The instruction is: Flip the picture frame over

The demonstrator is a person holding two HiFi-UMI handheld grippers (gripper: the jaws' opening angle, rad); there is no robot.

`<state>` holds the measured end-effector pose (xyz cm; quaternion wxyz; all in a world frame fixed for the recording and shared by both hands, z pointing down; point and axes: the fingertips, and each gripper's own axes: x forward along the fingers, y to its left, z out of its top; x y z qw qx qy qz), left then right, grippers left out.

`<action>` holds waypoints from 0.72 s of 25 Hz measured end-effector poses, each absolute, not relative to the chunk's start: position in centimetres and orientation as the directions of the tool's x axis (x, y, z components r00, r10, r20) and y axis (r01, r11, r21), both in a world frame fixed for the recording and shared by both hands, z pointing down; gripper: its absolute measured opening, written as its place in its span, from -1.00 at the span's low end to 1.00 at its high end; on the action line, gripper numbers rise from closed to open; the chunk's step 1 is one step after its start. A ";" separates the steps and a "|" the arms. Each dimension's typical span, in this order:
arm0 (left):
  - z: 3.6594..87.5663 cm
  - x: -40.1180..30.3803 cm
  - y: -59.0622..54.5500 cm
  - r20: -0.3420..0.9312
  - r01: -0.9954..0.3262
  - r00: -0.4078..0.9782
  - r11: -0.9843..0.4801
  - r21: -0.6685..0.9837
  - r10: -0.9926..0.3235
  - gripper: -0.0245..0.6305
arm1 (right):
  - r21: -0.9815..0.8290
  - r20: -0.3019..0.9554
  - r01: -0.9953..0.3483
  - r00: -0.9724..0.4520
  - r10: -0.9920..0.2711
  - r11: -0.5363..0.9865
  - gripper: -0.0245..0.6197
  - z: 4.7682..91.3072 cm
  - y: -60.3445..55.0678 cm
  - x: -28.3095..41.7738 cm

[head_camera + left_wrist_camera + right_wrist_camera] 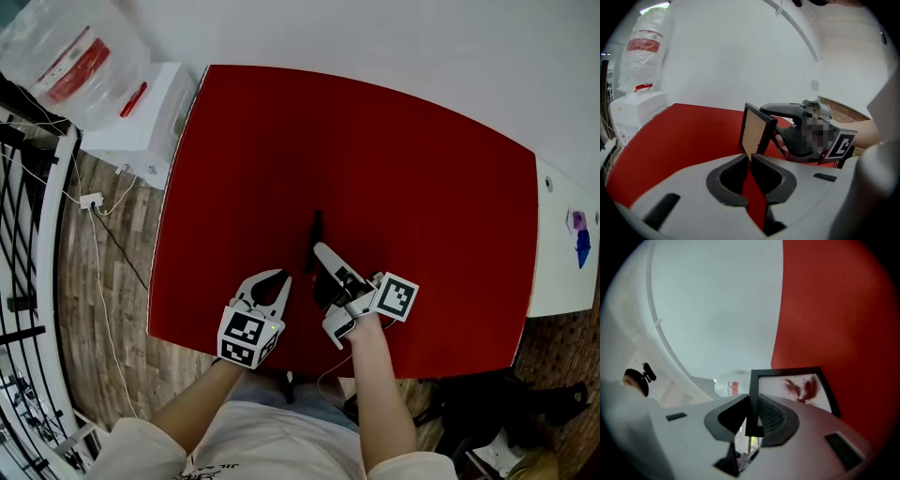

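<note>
On the red table [422,187] a black picture frame [317,230] stands on edge, seen edge-on from above. My right gripper [323,281] is shut on its rim. Between that gripper's fingertips [752,399] the black frame edge [751,420] is pinched, and the picture frame [797,387] shows a red motif on white. From the left gripper view, the frame's [757,133] tan back faces me, with the right gripper [801,133] behind it. My left gripper [277,281] hovers just left of the frame, its fingertips [750,158] together with nothing between them.
A white cabinet [141,122] with a clear plastic bag [75,56] on it stands left of the table. Cables [103,216] lie on the wooden floor beside a black railing [28,281]. A white shelf [562,244] adjoins the table's right side. The table's front edge [281,356] is close to me.
</note>
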<state>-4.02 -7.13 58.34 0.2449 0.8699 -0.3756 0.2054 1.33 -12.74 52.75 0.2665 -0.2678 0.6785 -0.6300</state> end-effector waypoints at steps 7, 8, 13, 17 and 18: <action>58.8 -0.7 -7.0 0.521 -0.683 0.692 -0.687 0.248 -0.500 -0.82 | -0.993 -0.112 0.094 -0.713 -0.692 0.065 -0.72 52.8 -12.5 2.7; 58.9 -0.4 -6.9 0.517 -0.673 0.697 -0.701 0.234 -0.496 -0.76 | -0.994 -0.112 0.092 -0.718 -0.687 0.066 -0.72 52.8 -12.4 2.7; 58.8 1.3 -7.6 0.505 -0.643 0.706 -0.748 0.166 -0.496 -0.62 | -0.995 -0.098 0.074 -0.738 -0.667 0.064 -0.72 52.7 -12.4 2.6; 58.7 1.9 -8.5 0.511 -0.649 0.698 -0.744 0.157 -0.501 -0.62 | -0.997 -0.075 0.046 -0.748 -0.660 0.061 -0.72 52.6 -12.4 2.4; 58.7 1.9 -8.6 0.513 -0.653 0.695 -0.741 0.157 -0.504 -0.63 | -0.998 -0.062 0.029 -0.751 -0.658 0.061 -0.72 52.5 -12.4 2.4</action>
